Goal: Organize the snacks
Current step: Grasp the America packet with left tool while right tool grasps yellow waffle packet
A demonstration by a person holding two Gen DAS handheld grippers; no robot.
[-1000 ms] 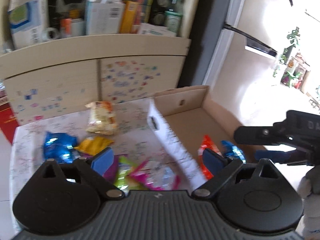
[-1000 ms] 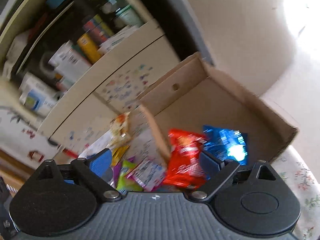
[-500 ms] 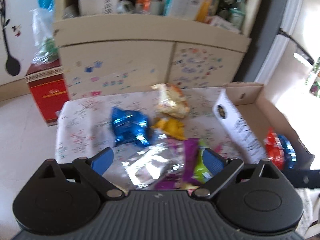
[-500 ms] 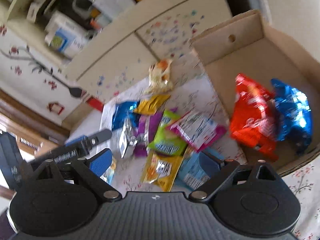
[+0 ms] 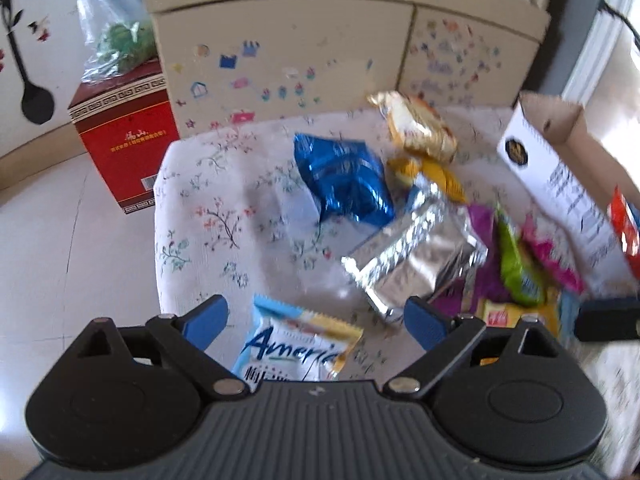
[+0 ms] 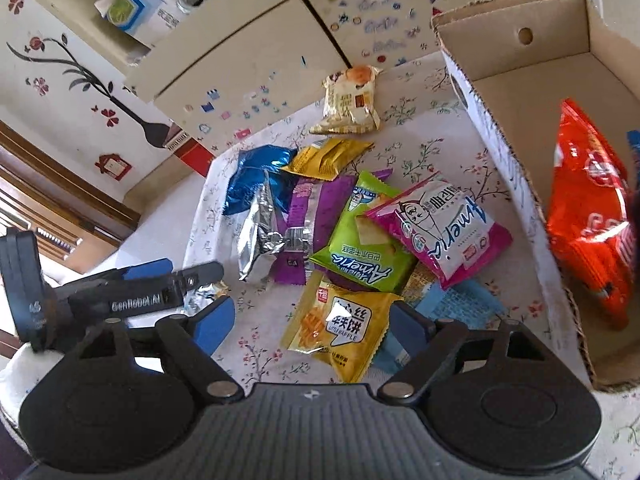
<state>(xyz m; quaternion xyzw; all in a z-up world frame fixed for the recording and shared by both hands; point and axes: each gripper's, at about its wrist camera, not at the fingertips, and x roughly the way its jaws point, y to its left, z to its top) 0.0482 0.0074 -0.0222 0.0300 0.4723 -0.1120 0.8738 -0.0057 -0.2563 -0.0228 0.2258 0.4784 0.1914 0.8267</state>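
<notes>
Several snack packets lie on a floral tablecloth [image 6: 276, 336]. My right gripper [image 6: 310, 320] is open and empty above a yellow packet [image 6: 340, 328], with green [image 6: 364, 240], pink [image 6: 440, 224] and purple [image 6: 300, 216] packets beyond. A cardboard box [image 6: 520, 92] at right holds a red bag [image 6: 588, 216]. My left gripper [image 5: 316, 320] is open over a pale blue "America" packet [image 5: 296, 348]; a silver packet [image 5: 416, 256] and a blue foil bag [image 5: 344, 184] lie ahead. The left gripper also shows in the right wrist view [image 6: 160, 284], at left.
A stickered cream cabinet [image 6: 256, 56] stands behind the table with cluttered shelves above. A red box [image 5: 128, 136] sits on the floor at left with a plastic bag [image 5: 112, 36] on it. The table's left edge [image 5: 158, 240] drops to a pale floor.
Both grippers have swung left, away from the box, and lowered toward the packets on the cloth. The left now hangs over the pale blue packet, the right over the yellow one.
</notes>
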